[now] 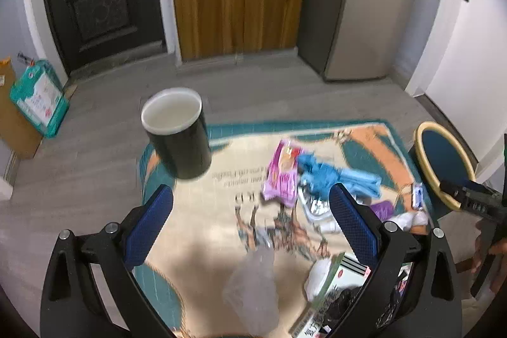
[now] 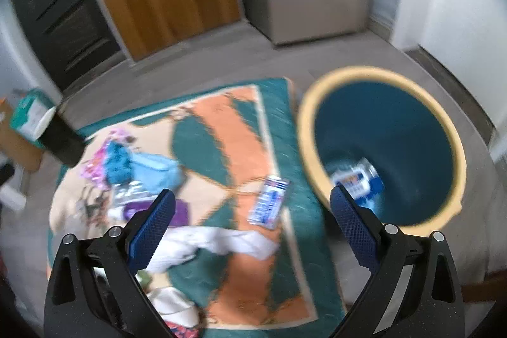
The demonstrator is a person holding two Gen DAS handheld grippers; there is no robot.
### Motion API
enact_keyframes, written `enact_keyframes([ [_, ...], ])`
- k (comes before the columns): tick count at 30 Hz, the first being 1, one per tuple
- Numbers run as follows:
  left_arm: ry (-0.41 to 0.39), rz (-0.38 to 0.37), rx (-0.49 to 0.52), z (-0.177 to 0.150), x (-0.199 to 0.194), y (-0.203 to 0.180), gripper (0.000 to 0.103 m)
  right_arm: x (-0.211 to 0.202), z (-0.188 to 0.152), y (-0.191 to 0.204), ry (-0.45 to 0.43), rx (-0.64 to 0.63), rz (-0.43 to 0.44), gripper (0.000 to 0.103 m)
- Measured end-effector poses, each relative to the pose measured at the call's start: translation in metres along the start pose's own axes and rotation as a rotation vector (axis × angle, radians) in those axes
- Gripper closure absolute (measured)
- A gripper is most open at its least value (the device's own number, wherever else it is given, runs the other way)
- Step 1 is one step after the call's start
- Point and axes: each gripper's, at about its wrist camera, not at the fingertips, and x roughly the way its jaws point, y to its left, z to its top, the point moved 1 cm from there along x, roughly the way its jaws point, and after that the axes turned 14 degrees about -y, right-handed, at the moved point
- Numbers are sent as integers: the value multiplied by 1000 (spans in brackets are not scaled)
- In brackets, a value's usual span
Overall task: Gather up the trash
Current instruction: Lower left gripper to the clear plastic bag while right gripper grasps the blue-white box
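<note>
Both grippers hang over the patterned rug (image 2: 202,129), and neither has anything in it. The left gripper (image 1: 252,211) is spread wide, its blue pads empty, looking down on the clutter: a pink wrapper (image 1: 280,176) lies touching a crumpled blue cloth or bag (image 1: 332,176), with silvery foil and a purple scrap just beside them, and a clear plastic piece (image 1: 253,290) sits nearer the camera, low between the fingers. A black cup with a white inside (image 1: 177,132) stands at the rug's far left corner, upright and apart from the heap, so it reads as a household item rather than litter, though that is only a judgement. The right gripper (image 2: 252,211) is equally wide and equally empty, poised between the rug and the blue bin with the yellow rim (image 2: 320,179), which stands on the floor just off the rug's right edge. That placement makes sense: the bin sits within an easy swing of the pile, so each piece needs only a short carry. One blue-and-white wrapper (image 2: 358,179) lies already at the bottom of the bin; a similar packet (image 2: 269,201) rests flat on the rug near the bin, and white tissue (image 2: 221,239) sprawls just below it. With the jaws open and that packet closest, it looks like the natural next pick. The picture is motion-blurred, so finer detail cannot be made out.
</note>
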Motion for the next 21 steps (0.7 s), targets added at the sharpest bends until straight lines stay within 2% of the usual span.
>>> enact_keyframes([
  [3,52,-21,-16,-10,6,-4,6,5,2,-13,9,20,-23,9],
  [5,77,-18,-3,-17,10,-5,6,9,2,-15,15,0,-34,14],
  [7,112,-10,1,-25,16,-4,6,14,1,-14,27,-26,-32,24],
  [12,222,11,40,-49,35,-4,11,24,-4,-14,58,-58,2,36],
  [16,293,-9,66,-63,46,-9,19,36,-10,-11,87,-89,20,42],
  [21,361,-9,122,-79,59,-17,25,53,-19,-1,133,-118,53,43],
])
